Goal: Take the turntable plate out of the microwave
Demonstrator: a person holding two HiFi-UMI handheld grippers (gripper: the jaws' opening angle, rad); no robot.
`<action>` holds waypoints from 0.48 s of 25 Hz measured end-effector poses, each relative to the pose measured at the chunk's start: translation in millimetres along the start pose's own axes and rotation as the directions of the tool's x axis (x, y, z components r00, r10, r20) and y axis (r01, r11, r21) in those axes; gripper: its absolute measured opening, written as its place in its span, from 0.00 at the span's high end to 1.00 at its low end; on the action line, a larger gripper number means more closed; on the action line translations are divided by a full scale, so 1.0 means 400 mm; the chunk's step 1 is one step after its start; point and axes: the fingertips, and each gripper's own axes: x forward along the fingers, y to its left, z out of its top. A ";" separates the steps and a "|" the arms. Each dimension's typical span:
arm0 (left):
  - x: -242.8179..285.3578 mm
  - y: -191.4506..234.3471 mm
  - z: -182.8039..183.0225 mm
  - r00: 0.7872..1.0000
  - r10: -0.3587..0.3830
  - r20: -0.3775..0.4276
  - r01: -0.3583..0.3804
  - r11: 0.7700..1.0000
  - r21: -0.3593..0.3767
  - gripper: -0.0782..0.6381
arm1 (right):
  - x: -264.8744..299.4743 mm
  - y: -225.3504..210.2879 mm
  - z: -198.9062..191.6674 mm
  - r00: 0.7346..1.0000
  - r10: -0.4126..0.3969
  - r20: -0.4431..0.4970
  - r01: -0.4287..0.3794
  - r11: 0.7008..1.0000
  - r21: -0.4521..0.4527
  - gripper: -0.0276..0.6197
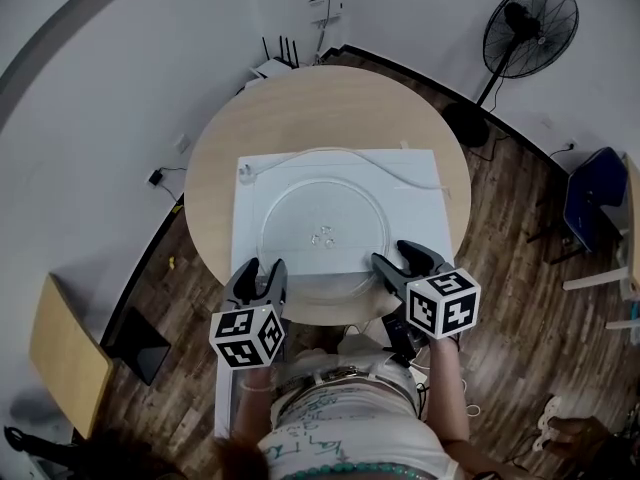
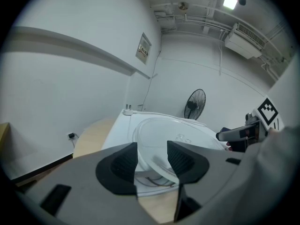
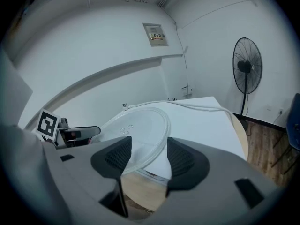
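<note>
turntable plate (image 1: 322, 230) clear | microwave (image 1: 415, 173) white | table (image 1: 330, 103) light wood | fan (image 1: 530, 28) black

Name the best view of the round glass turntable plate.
Head view: almost the whole round clear glass turntable plate shows from above. Both gripper views show it slanted, near rim behind the fingers.
</note>
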 end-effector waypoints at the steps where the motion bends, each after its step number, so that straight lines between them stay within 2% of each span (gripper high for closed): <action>1: -0.005 0.001 -0.003 1.000 0.003 0.001 -0.003 1.000 -0.002 0.61 | -0.004 0.003 -0.003 1.000 0.011 0.004 -0.011 1.000 -0.005 0.60; 5: -0.037 0.003 -0.010 1.000 0.007 0.029 -0.007 1.000 -0.026 0.61 | -0.020 0.015 -0.011 0.999 0.040 0.035 -0.039 0.999 -0.034 0.63; 7: -0.055 -0.003 -0.017 0.999 -0.003 0.046 0.004 1.000 -0.030 0.61 | -0.031 0.023 -0.011 0.996 0.052 0.073 -0.049 0.998 -0.051 0.68; 12: -0.093 -0.026 -0.049 0.997 -0.012 0.081 0.011 1.000 0.004 0.63 | -0.047 0.043 -0.033 0.984 0.094 0.151 -0.085 0.994 -0.063 0.76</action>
